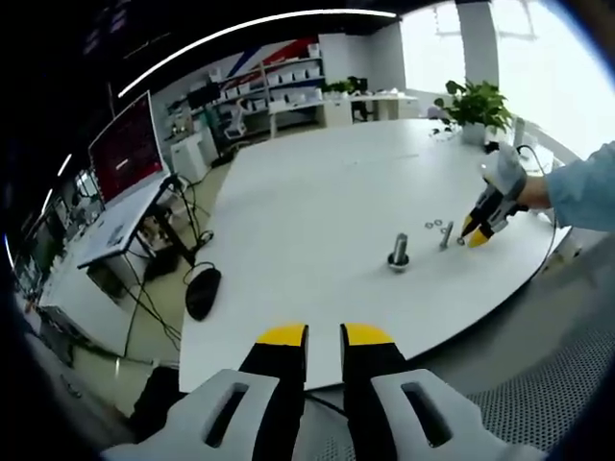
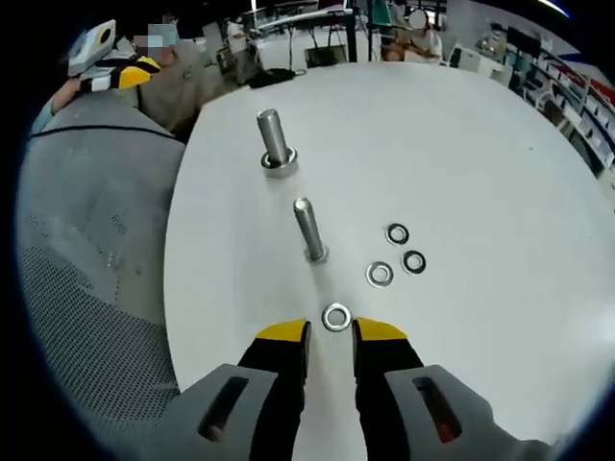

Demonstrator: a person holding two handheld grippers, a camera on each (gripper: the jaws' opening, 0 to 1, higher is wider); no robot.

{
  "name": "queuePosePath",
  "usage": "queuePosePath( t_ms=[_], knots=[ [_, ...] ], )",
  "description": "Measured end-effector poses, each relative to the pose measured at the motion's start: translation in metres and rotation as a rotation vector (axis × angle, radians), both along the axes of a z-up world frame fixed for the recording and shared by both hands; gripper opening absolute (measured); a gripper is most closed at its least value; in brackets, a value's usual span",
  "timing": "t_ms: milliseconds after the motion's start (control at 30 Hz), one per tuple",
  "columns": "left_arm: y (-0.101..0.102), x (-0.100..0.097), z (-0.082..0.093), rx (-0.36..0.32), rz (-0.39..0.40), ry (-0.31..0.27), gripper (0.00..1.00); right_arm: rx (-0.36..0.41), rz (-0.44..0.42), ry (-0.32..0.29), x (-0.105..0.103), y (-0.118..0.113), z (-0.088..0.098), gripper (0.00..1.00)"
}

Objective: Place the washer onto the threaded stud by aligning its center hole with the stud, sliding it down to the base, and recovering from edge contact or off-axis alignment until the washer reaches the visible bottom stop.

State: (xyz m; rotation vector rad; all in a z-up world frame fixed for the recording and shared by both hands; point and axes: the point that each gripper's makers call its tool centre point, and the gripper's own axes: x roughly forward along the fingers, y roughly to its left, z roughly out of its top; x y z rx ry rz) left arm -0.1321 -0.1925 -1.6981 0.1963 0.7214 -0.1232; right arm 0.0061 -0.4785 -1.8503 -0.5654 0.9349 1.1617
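Right gripper (image 2: 332, 336) narrowly parted, empty, washer (image 2: 336, 316) just ahead of its tips. We judge it thin, stiff, slippery: pinch across the rim. Stud (image 2: 309, 229) beyond.

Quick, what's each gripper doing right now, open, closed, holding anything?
Left gripper: jaws open with a narrow gap, holding nothing.
Right gripper: open, jaws either side of a washer lying flat on the table, not yet clamped.

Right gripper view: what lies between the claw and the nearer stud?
One washer lies flat on the table, just ahead of the right claw; beyond it, bare table up to the stud.
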Motion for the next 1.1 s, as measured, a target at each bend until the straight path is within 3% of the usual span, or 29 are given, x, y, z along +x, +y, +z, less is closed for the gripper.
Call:
queuePosePath(
  t_ms=[233,367,800,1100],
  knots=[
    [0.0005,0.0004,0.0002,0.000,0.001,-0.001,0.11,0.015,0.001,-0.025,0.0016,0.0004,0.0000,0.18],
    [0.0005,0.0003,0.0001,-0.001,0.001,0.000,0.11,0.059,-0.030,-0.047,0.0034,0.0019,-0.0002,0.15],
    [0.0010,-0.0005,-0.0014,0.007,0.002,0.010,0.10,0.061,0.006,-0.121,0.0003,0.0049,-0.0003,0.15],
    [0.0016,-0.0014,-0.0034,0.014,-0.001,0.021,0.10,0.087,-0.011,-0.115,0.0005,0.0047,-0.0006,0.15]
  ],
)
